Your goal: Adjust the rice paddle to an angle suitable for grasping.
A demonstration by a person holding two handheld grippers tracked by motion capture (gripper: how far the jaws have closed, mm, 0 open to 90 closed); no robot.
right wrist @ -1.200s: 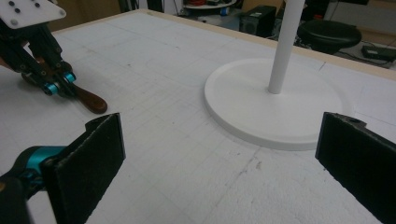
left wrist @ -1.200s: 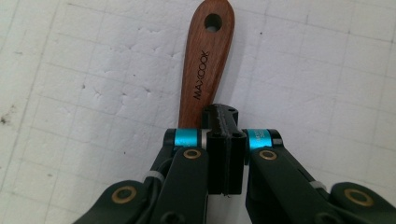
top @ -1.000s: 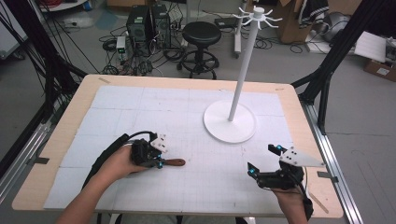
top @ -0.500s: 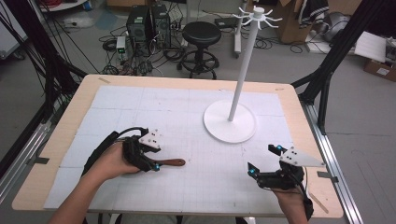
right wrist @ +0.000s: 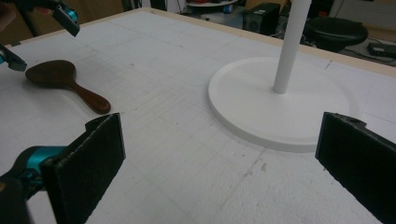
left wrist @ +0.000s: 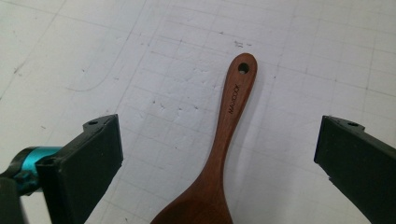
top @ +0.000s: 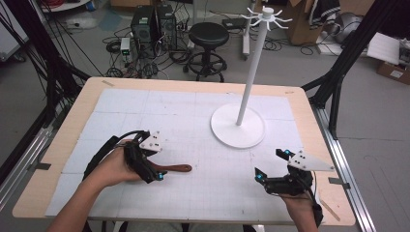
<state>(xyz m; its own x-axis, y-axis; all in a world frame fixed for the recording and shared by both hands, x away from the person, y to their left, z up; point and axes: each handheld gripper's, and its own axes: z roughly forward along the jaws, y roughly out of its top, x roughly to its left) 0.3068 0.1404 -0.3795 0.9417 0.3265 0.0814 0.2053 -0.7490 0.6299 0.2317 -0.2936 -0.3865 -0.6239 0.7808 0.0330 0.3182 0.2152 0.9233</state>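
Observation:
A dark wooden spoon (top: 176,168) lies flat on the white mat, its holed handle pointing right toward the stand. My left gripper (top: 155,170) is at the spoon's bowl end. In the left gripper view the spoon (left wrist: 231,112) lies between the jaws of the left gripper (left wrist: 223,125), which have just been opening and stand wide apart without touching it. My right gripper (top: 270,164) rests open near the front right, empty. In the right gripper view, beyond the right gripper (right wrist: 224,121), lie the spoon (right wrist: 60,77) and the left gripper (right wrist: 39,37).
A white stand with a round base (top: 227,130), a tall pole (top: 251,72) and hooks on top stands right of centre; its base (right wrist: 261,107) is just ahead of my right gripper. The wooden table edge (top: 58,145) frames the mat.
The left gripper's jaws have opened off the spoon and the hand has drawn slightly left. The spoon stays on the mat. The right gripper has not moved.

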